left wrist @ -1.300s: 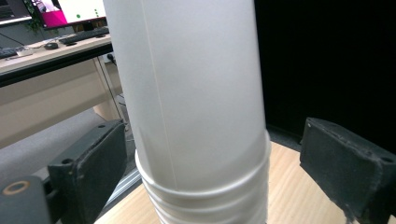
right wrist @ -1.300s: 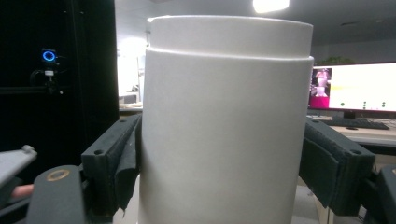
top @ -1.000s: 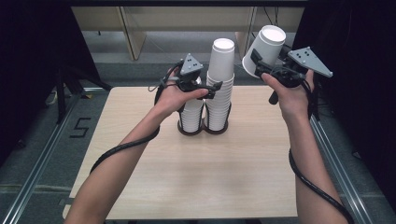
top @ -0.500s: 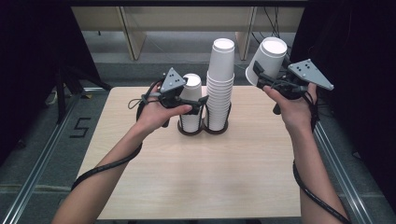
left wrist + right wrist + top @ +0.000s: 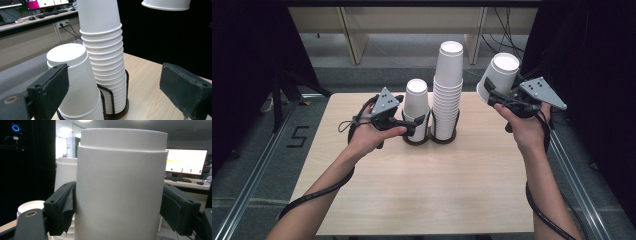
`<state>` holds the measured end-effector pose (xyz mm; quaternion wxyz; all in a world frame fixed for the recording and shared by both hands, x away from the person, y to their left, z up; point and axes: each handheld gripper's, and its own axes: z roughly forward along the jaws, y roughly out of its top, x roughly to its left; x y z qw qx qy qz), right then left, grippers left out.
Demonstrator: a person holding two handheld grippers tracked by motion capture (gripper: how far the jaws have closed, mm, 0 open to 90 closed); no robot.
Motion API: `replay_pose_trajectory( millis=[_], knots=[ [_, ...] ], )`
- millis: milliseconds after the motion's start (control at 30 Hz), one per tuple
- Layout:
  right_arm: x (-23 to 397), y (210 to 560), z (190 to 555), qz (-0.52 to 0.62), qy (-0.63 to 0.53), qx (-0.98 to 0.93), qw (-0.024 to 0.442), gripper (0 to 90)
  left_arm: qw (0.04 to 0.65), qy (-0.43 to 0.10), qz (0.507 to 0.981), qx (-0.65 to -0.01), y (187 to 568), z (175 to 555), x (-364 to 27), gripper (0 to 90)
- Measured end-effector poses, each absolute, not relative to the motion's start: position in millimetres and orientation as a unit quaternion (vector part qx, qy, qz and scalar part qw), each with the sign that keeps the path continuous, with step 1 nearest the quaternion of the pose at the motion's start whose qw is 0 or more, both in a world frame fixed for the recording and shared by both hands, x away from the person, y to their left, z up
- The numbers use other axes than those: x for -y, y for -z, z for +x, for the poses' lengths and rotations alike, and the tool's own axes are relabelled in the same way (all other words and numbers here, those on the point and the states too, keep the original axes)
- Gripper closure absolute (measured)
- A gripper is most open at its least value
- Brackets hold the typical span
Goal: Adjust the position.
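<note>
Two stacks of upside-down white cups, a short stack (image 5: 416,107) and a tall stack (image 5: 448,90), sit in a black wire holder (image 5: 430,136) near the far edge of the light wood table (image 5: 422,190), with the near half bare, dark floor on both sides and desks beyond. Left gripper (image 5: 409,124) is beside the short stack, jaws spread wide, cups between them but not gripped. Right gripper (image 5: 492,90) is raised right of the tall stack, jaws pinching a single cup (image 5: 498,76) bottom-up, clear of the stacks.

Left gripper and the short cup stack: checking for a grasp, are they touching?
Apart. In the left gripper view, the left gripper is open, with a gap beside the short cup stack.
</note>
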<state>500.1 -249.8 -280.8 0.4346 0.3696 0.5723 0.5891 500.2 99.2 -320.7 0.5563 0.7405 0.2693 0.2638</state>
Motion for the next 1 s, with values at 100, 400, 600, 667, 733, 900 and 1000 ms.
replay_pose_trajectory(
  millis=[100,400,600,667,733,900,1000],
  knots=[
    [251,285,497,0.374,-0.588,-0.572,0.433,20.7,0.555,-0.262,0.741,-0.271,326,497,-102,8.7],
    [254,300,490,0.376,-0.574,-0.583,0.434,20.7,0.554,-0.260,0.741,-0.276,341,488,-112,8.9],
    [252,313,488,0.365,-0.560,-0.599,0.440,20.7,0.549,-0.260,0.743,-0.279,352,482,-117,8.9],
    [250,317,487,0.363,-0.557,-0.603,0.441,20.6,0.547,-0.262,0.744,-0.280,356,481,-119,9.0],
    [249,322,486,0.366,-0.553,-0.608,0.437,20.6,0.546,-0.261,0.745,-0.282,360,479,-120,9.0],
    [247,330,483,0.356,-0.537,-0.622,0.445,20.6,0.542,-0.257,0.748,-0.284,368,476,-123,9.0],
    [245,335,481,0.354,-0.526,-0.634,0.443,20.6,0.540,-0.257,0.749,-0.285,372,475,-124,9.1]
  ],
)
